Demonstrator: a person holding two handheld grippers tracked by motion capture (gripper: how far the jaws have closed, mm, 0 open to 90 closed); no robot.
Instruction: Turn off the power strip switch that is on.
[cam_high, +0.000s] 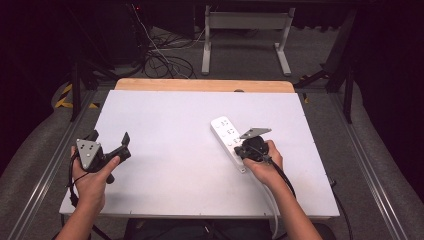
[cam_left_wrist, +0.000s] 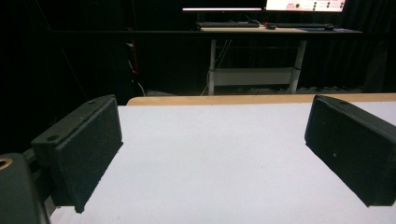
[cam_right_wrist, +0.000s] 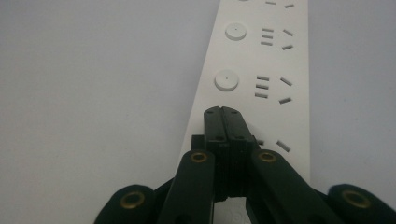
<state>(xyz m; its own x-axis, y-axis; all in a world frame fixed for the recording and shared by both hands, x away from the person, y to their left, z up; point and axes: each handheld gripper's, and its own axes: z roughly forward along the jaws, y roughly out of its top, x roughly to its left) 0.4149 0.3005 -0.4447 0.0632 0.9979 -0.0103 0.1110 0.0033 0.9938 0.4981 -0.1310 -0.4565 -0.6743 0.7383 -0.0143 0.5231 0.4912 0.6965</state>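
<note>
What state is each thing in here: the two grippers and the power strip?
left gripper: jaws wide open, empty, held above the table.
right gripper: jaws shut with nothing between them, tips over the power strip.
power strip: lying flat, no plugs in the visible sockets.

No readable text, brand or number anywhere; markings on the power strip (cam_right_wrist: 261, 84) and distant screen (cam_left_wrist: 306, 5) too small or blurred.

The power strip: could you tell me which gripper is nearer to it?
Right. The right gripper is over the power strip, jaws shut; the left gripper is apart, far to its left, open.
</note>
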